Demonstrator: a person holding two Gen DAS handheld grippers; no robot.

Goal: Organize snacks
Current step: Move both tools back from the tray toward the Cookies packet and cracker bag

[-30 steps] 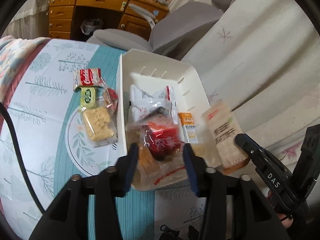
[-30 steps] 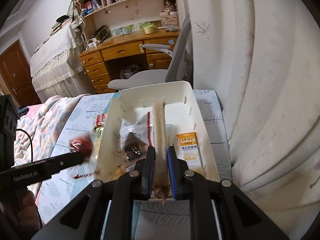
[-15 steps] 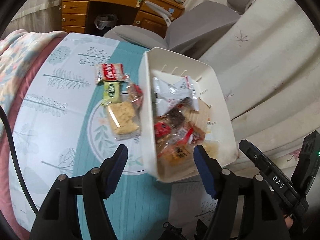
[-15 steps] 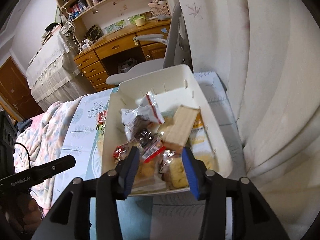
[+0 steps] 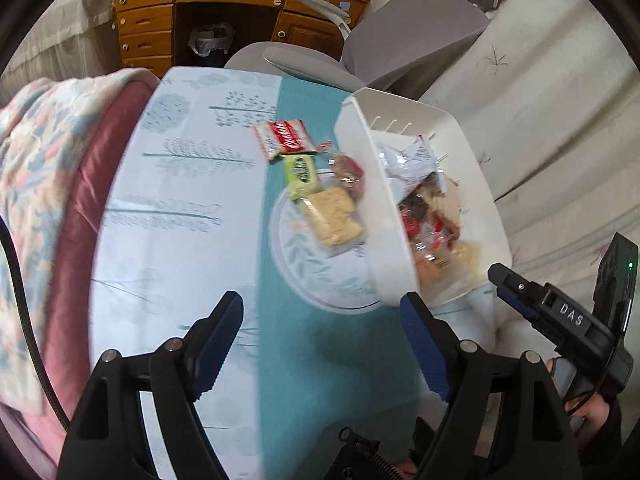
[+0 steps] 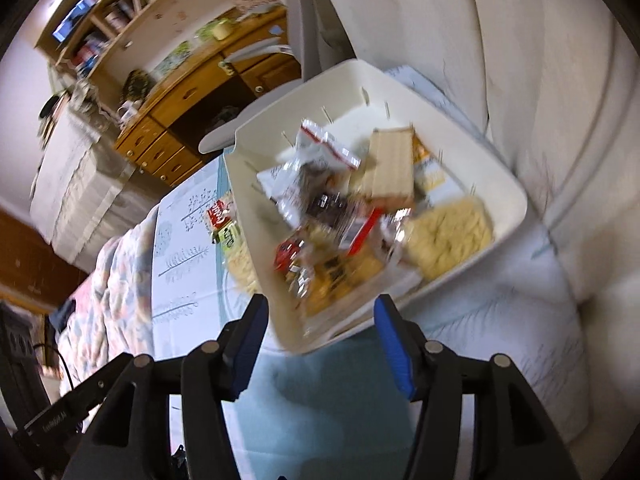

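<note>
Both grippers — left (image 5: 320,340), right (image 6: 318,344) — empty, jaws just opening near the bin (image 5: 394,240); four snacks (image 5: 334,218) beside it likely await pickup.

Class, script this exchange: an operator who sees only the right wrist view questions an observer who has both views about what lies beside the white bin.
Operator: Is anything hidden behind the bin's left wall?
Observer: Yes. A round red-wrapped snack lies on the tablecloth right beside the white bin.
Operator: I see only the left gripper's body. What about its jaws?
Observer: The left gripper is open. Its jaws have just been opening, with nothing between them.
</note>
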